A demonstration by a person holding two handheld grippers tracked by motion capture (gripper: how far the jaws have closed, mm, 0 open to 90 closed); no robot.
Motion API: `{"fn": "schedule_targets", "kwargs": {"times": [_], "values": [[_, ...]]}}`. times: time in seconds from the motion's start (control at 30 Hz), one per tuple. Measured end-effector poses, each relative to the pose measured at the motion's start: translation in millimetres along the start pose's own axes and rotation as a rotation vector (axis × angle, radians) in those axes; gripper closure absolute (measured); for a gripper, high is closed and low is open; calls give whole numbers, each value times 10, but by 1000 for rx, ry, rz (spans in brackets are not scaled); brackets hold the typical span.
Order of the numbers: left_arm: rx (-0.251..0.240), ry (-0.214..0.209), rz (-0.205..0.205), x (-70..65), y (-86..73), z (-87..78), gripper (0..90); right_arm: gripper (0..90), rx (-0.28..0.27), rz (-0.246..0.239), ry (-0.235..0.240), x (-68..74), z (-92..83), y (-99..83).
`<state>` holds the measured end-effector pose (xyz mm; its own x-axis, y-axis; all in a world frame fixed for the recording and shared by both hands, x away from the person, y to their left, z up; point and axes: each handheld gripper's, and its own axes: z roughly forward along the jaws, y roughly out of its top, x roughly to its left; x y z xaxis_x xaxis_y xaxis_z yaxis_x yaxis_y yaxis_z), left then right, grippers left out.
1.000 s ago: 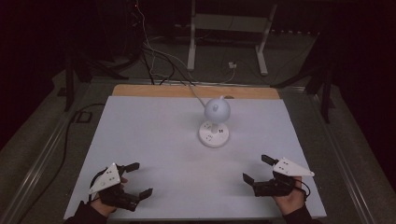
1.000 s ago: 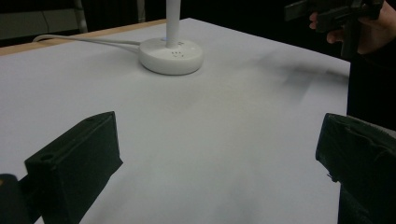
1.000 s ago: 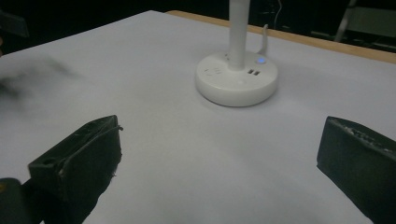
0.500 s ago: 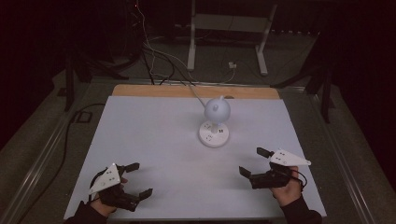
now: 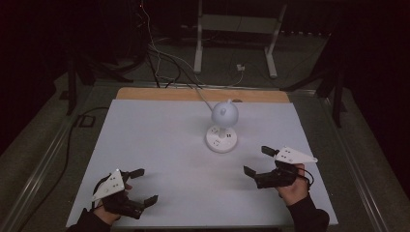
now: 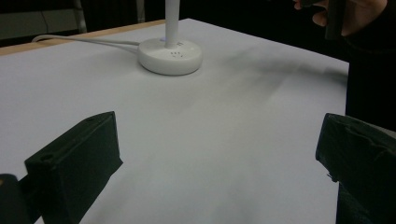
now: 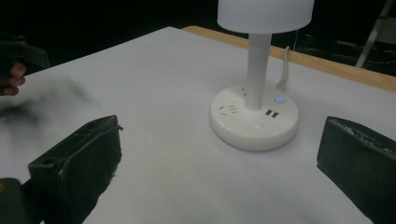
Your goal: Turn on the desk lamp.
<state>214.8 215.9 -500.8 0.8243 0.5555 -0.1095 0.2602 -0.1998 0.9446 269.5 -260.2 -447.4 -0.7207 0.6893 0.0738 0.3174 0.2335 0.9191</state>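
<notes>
Toward the far middle of the white table [image 5: 145, 145] stands the desk lamp [image 5: 223, 126], a small white one with a rounded shade on a short stem and a round base that carries sockets, USB ports and a little blue light. Its cable [image 5: 203, 99] runs off over the table's far wooden edge. Nothing touches it.

My right gripper [image 5: 258, 163] hangs just above the table, near the lamp on its near right side, jaws spread wide and empty. In the right gripper view the lamp base [image 7: 254, 116] sits ahead between my two jaws, a bit right of centre, still apart from them. My left gripper [image 5: 144, 185] rests low by the near left corner, well apart from the lamp, jaws also wide and holding nothing; from there the base [image 6: 170, 56] is far ahead.

As I judge it, the work has barely begun: the approach by my right hand [image 5: 292, 188] is under way, and no contact is made. Reaching the lamp, whether to press a button on the base or grip the stem, is all left.
</notes>
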Motion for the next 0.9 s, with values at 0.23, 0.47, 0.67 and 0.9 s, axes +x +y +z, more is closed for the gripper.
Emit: {"fn": "schedule_targets", "kwargs": {"times": [0.23, 0.47, 0.67, 0.9], "values": [[3, -1, 2, 0, 1, -2, 4, 0, 11, 7, 28, -25, 128, 53], [-2, -4, -2, -2, 3, -5, 4, 0, 18, 12, 49, -28, 244, 79], [-3, -5, -2, -3, 3, -5, 4, 0, 37, 7, 68, -34, 369, 91], [-3, -5, -2, -2, 4, -5, 4, 0, 54, 2, 84, -54, 485, 106]]}}
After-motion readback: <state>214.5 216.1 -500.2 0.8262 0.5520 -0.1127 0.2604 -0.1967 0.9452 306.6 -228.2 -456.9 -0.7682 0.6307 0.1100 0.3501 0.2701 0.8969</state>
